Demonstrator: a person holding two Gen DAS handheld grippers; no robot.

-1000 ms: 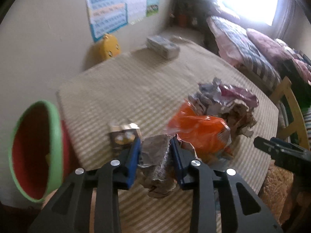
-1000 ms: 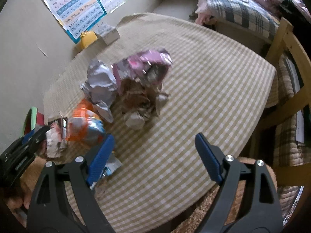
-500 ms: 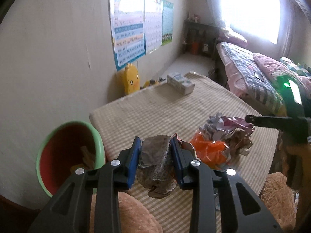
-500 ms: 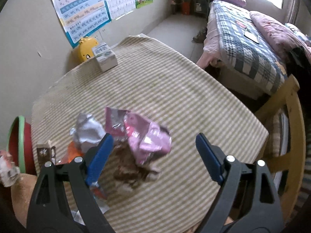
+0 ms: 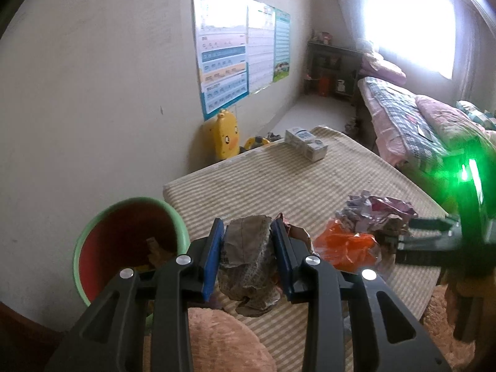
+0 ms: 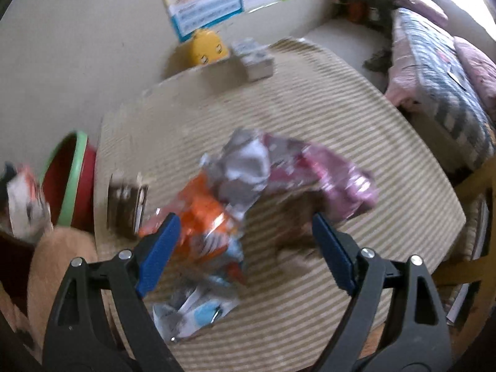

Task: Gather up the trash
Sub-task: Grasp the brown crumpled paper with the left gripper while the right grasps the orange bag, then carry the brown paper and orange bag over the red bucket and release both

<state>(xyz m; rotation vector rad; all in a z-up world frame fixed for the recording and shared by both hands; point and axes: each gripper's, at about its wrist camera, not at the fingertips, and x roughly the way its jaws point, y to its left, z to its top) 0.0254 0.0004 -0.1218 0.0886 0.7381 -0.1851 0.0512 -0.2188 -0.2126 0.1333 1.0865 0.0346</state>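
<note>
Left wrist view: left gripper (image 5: 248, 255) clenches crumpled paper (image 5: 248, 266) aloft; right gripper (image 6: 245, 248), jaws spread, hovers over wrappers (image 6: 248, 186)

Checked-cloth worktop (image 6: 310, 99), white carton (image 5: 306, 144) at its far edge, small brown box (image 6: 125, 206) near the left edge, wrapper heap (image 6: 248, 192) in the middle, orange bag (image 5: 347, 249), pink wrapper (image 6: 334, 179), silver foil (image 6: 245, 164)

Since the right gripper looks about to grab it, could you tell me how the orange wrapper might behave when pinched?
The orange wrapper looks like thin crinkled film, so it probably crumples flat and weighs little. Its glossy surface may slip between the right gripper pads. Neighbouring grey crumpled paper overlaps it and might drag along.
</note>
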